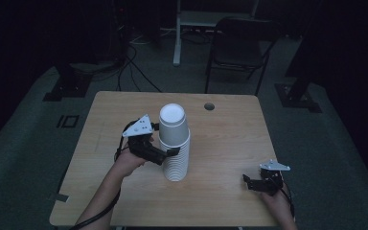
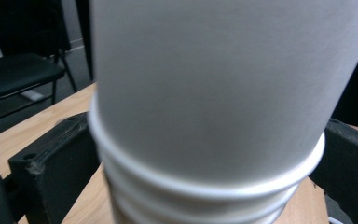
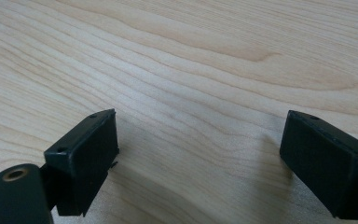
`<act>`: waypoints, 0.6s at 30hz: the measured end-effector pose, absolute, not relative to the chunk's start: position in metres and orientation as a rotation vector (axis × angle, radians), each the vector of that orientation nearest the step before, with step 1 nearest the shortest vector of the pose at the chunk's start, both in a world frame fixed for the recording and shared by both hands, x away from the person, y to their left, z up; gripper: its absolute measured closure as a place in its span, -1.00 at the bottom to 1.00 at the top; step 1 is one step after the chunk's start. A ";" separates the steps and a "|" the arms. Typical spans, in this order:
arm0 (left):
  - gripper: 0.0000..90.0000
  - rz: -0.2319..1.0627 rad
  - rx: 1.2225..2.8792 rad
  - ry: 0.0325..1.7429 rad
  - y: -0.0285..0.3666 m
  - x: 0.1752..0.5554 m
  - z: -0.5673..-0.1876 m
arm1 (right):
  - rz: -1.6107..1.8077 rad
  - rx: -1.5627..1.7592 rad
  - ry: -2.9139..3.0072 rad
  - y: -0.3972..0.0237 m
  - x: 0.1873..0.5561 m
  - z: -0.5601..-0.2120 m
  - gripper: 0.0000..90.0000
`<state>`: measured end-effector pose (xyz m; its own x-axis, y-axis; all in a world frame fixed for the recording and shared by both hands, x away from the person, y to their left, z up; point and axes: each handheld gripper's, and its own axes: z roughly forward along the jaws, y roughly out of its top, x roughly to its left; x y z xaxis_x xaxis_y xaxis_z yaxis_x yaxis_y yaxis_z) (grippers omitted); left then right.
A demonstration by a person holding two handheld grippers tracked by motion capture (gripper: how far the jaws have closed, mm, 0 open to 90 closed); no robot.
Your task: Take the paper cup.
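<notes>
The left claw (image 1: 170, 152) has its jaws spread around a stack of white cups (image 1: 174, 143) mid-desk (image 1: 230, 139); right of the stack, the right claw (image 1: 247, 180) rests open.

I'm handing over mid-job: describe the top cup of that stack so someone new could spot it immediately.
Start at the wooden table; near its middle stands a tall stack of white paper cups, upside down. The top cup is the only one showing its full side wall and flat round base, while those beneath show just rolled rims. The left gripper has its jaws either side of the stack just below it.
</notes>
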<state>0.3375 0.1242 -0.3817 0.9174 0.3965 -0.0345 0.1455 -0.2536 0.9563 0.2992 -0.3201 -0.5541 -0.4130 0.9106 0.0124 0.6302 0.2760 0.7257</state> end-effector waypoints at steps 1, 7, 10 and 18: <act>-0.97 0.251 1.829 0.397 0.124 0.338 -0.382 | 0.932 1.389 2.144 -0.320 0.299 -0.554 -0.76; -0.92 0.276 1.800 0.375 0.121 0.339 -0.385 | 0.932 1.390 2.144 -0.320 0.299 -0.554 -0.76; -0.91 0.271 1.792 0.368 0.122 0.340 -0.386 | 0.932 1.390 2.144 -0.320 0.299 -0.554 -0.76; -0.89 0.266 1.788 0.370 0.124 0.339 -0.387 | 0.932 1.390 2.144 -0.320 0.299 -0.554 -0.76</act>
